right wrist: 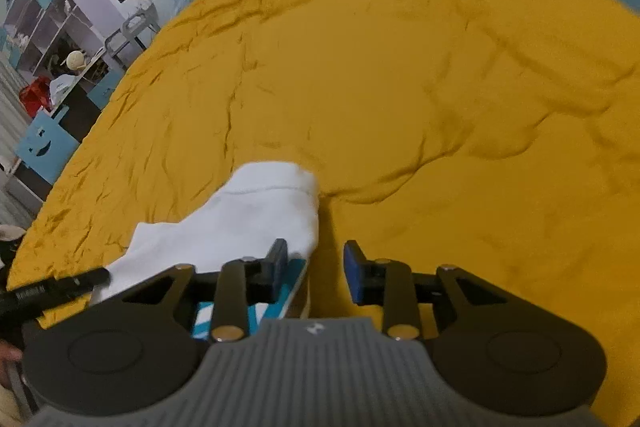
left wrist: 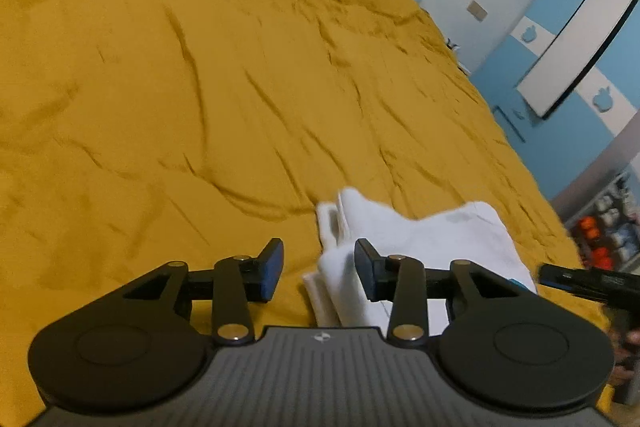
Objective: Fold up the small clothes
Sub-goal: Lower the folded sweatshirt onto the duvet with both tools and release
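Both the left gripper (left wrist: 319, 269) and right gripper (right wrist: 315, 269) are released, gripping nothing; lift them straight off the white garment (left wrist: 424, 247) on the bed (left wrist: 200, 87).

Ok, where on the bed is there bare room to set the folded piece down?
Bare yellow bedspread lies ahead and left of the white garment, up to the far edge. It is crowded only near, where both open grippers flank the garment.
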`<state>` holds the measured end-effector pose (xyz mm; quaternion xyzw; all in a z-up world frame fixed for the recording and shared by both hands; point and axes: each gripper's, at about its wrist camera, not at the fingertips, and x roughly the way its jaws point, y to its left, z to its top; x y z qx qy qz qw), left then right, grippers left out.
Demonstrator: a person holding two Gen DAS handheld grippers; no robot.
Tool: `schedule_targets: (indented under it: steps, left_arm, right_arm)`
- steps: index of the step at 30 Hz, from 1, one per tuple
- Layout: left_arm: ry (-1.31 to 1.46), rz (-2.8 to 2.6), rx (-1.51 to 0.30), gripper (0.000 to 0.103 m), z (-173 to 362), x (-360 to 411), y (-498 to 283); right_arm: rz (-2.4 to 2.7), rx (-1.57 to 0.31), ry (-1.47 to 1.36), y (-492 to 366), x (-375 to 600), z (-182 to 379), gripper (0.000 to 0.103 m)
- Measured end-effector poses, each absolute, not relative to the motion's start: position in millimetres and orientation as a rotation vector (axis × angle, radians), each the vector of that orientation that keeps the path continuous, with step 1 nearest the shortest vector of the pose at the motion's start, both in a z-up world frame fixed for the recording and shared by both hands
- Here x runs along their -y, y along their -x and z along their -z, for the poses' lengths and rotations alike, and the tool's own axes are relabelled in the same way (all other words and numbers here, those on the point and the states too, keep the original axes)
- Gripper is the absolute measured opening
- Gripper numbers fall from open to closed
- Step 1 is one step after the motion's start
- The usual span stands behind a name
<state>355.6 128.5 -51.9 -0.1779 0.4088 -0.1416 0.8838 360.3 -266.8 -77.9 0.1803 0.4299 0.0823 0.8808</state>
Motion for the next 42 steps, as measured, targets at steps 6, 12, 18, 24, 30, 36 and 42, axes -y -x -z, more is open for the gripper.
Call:
schedule_targets:
  steps: [6,12,18,24,30,36,42]
  left_arm:
    - [0.221,0.411,-0.792,0.035,18,-89,-314]
    - [0.090,0.371,-0.914,0.025,50,-62,-307]
    - [0.098,0.348,-0.903,0.025,39,-67,-302]
    - [0.104,0.384,-0.813,0.025,4,-68,-262]
    - [0.018,0.432,-0.777,0.025,-15,-49,-213]
    - [-0.063,0.437,-0.835,0.022,0,-36,-179]
    - [-0.032,0.409,-0.883,0.021,29,-47,-166]
  right_arm:
    - [-0.274,-0.864,-0.223,-316,231,49,0.016]
    - [-0.244,-0.918,-0.102,-308,209,87,0.003]
    - [-0.204,-0.903,-0.100,-296,210,79,0.002]
    - [-0.250,-0.865,-0.093,-259,207,50,0.003]
    - [-0.282,-0.859,-0.036,-204,194,36,0.004]
    - [-0.277,-0.886,0.015,-162,186,42,0.005]
    - [-0.263,-0.904,0.083,-144,181,69,0.007]
